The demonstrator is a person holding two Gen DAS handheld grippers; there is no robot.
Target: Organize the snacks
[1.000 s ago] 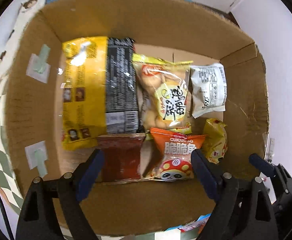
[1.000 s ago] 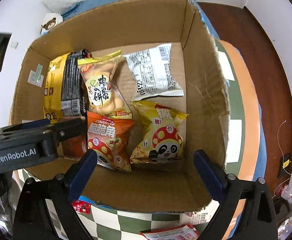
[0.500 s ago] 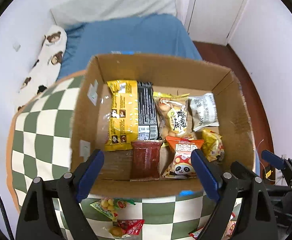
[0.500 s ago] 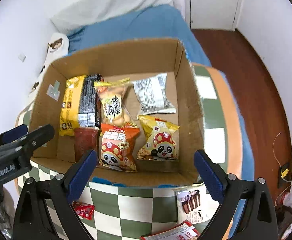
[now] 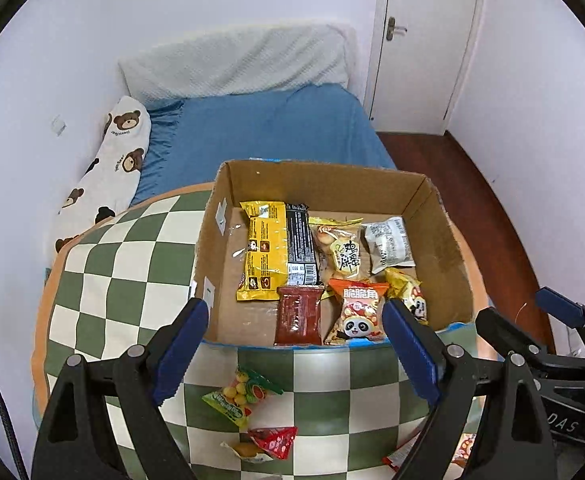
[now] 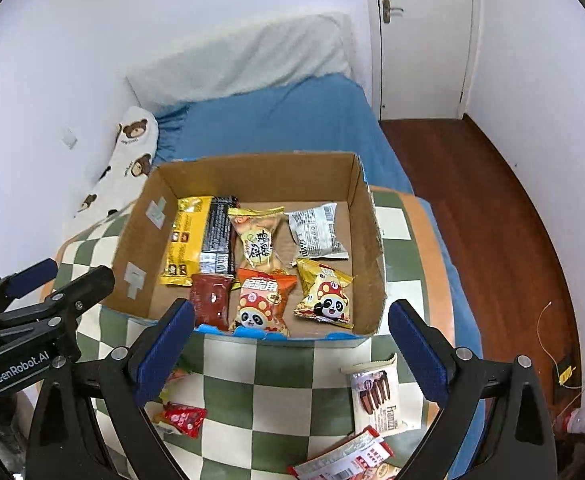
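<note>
A cardboard box [image 5: 440, 220] [image 6: 366, 216] sits on a green checkered cloth and holds several snack packs: a yellow-and-black pack [image 5: 262, 250], a dark red packet [image 5: 298, 314], an orange panda bag [image 5: 358, 308] and a white pack [image 5: 388, 242]. My left gripper [image 5: 294, 350] is open and empty, above the cloth in front of the box. My right gripper [image 6: 290, 346] is open and empty, also in front of the box. Loose snacks lie on the cloth: a fruit candy bag [image 5: 238, 396], a small red packet [image 6: 184, 418], a white wafer pack [image 6: 378, 396].
The checkered cloth [image 5: 104, 280] lies on a bed with a blue sheet [image 5: 260, 132] and a bear-print pillow [image 5: 112, 160]. A white door [image 6: 424, 36] and wooden floor [image 6: 488, 216] are to the right.
Both grippers have pulled back and up from inside the box. The whole box and the loose snacks on the cloth have come into view. The dark red packet stays in the box.
</note>
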